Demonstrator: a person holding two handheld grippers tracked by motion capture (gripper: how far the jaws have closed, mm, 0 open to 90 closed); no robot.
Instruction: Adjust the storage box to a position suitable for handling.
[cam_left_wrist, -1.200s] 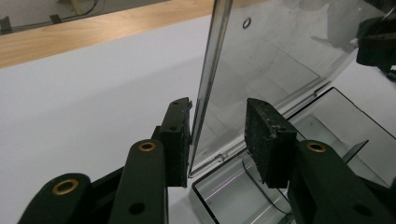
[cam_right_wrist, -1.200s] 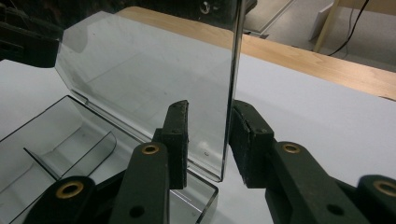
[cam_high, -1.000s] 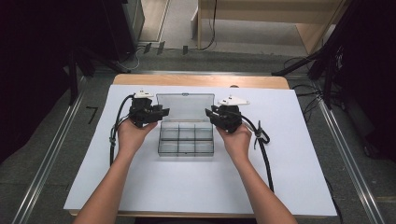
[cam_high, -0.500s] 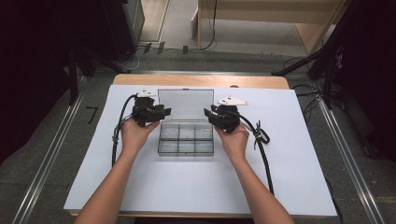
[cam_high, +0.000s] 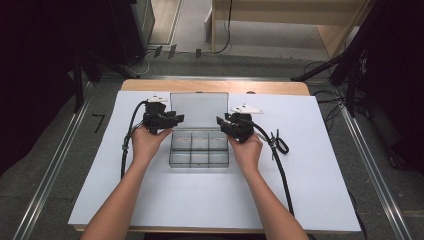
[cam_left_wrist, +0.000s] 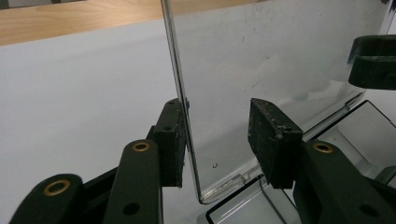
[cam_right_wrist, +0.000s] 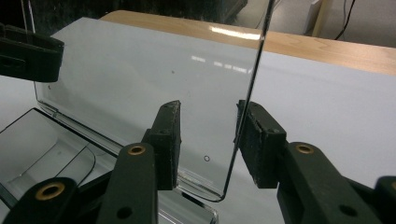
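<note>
A clear plastic compartment box (cam_high: 199, 151) lies on the white sheet, its lid (cam_high: 199, 108) standing upright at the back. My left gripper (cam_high: 177, 119) is at the lid's left edge and my right gripper (cam_high: 220, 121) at its right edge. In the left gripper view the lid's edge (cam_left_wrist: 183, 116) stands between the jaws of the left gripper (cam_left_wrist: 219, 135), close to the left pad (cam_left_wrist: 170, 140) and well apart from the other. In the right gripper view the lid's edge (cam_right_wrist: 243, 116) lies by the right pad (cam_right_wrist: 259, 140) of the right gripper (cam_right_wrist: 208, 135). Both pairs of jaws have just been opening and do not press on the lid.
A white sheet (cam_high: 320, 165) covers the wooden table (cam_high: 280, 87). The right gripper's cable (cam_high: 279, 145) loops on the sheet to the right of the box. Metal rails (cam_high: 367, 165) run along the floor on both sides of the table.
Both pairs of jaws stand a little wider around the lid's side edges. The hands, the box and the upright lid have kept their places.
</note>
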